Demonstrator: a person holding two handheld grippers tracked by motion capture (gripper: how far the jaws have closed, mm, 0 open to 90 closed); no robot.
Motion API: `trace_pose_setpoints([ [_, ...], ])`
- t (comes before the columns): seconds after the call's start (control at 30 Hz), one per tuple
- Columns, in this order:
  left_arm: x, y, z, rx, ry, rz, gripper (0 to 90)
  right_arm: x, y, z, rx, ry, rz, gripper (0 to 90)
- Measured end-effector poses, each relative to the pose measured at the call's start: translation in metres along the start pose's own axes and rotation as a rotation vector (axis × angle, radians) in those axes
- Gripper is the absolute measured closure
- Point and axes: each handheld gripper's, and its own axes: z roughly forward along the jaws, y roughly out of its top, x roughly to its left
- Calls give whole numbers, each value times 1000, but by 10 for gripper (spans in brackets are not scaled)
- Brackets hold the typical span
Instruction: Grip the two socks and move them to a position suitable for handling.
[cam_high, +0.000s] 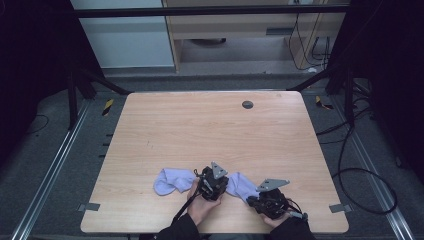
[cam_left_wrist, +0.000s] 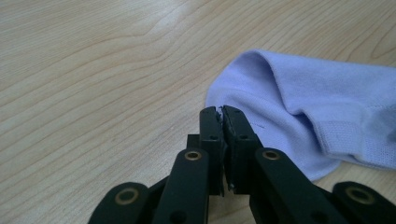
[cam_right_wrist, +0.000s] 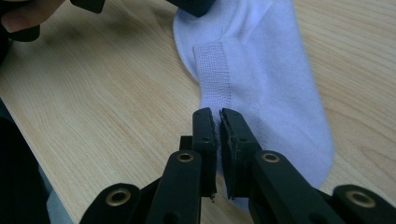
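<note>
Pale wood made up the worktop (cam_high: 210, 130), bare but for a small dark disc (cam_high: 247, 104) near its far edge; close to the near edge lay a lilac sock (cam_high: 172, 181), spread sideways and partly hidden beneath the hands; the left gripper (cam_high: 206, 186) sat over the sock's middle and the right gripper (cam_high: 255, 201) just beside its other end; in the left gripper view the jaws stood pressed together with nothing visibly between them, tips at the sock's rounded edge (cam_left_wrist: 280, 93); in the right gripper view the jaws were likewise nearly closed, over the fabric below the ribbed cuff (cam_right_wrist: 212, 65), and whether they pinched any cloth I could not tell; to grip well, each should probably part its jaws first, then take one layer at the edge, not a bunched fold.
</note>
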Motion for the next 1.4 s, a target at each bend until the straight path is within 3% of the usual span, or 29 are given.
trace_pose_setpoints([
  [0.13,0,0,0,-1,-8,3,879,-1,3,-9,-64,8,18,852],
  [0.2,1,0,0,-1,-12,7,881,-5,5,-18,-144,0,35,852],
  [0.3,1,0,0,-1,-15,11,882,-8,6,-23,-185,-12,56,851],
  [0.4,1,0,0,-3,-15,16,883,-16,7,-29,-245,-69,94,849],
  [0.53,1,-1,0,-4,-15,20,883,-22,9,-30,-269,-110,127,848],
  [0.6,1,-1,0,-4,-15,22,883,-29,10,-28,-263,-150,152,847],
  [0.67,1,-1,0,-4,-16,24,884,-30,10,-28,-258,-158,161,846],
  [0.77,0,-1,0,-4,-15,25,884,-40,12,-24,-241,-217,162,843],
  [0.93,0,0,0,-4,-15,28,884,-48,11,-23,-221,-266,179,841],
  [1.17,0,1,1,-6,-18,28,884,-51,7,-27,-194,-317,195,826],
  [1.2,0,2,1,-9,-17,27,884,-53,6,-28,-175,-364,197,811],
  [1.4,-2,4,3,-13,-17,30,883,-57,3,-31,-160,-438,215,765],
])
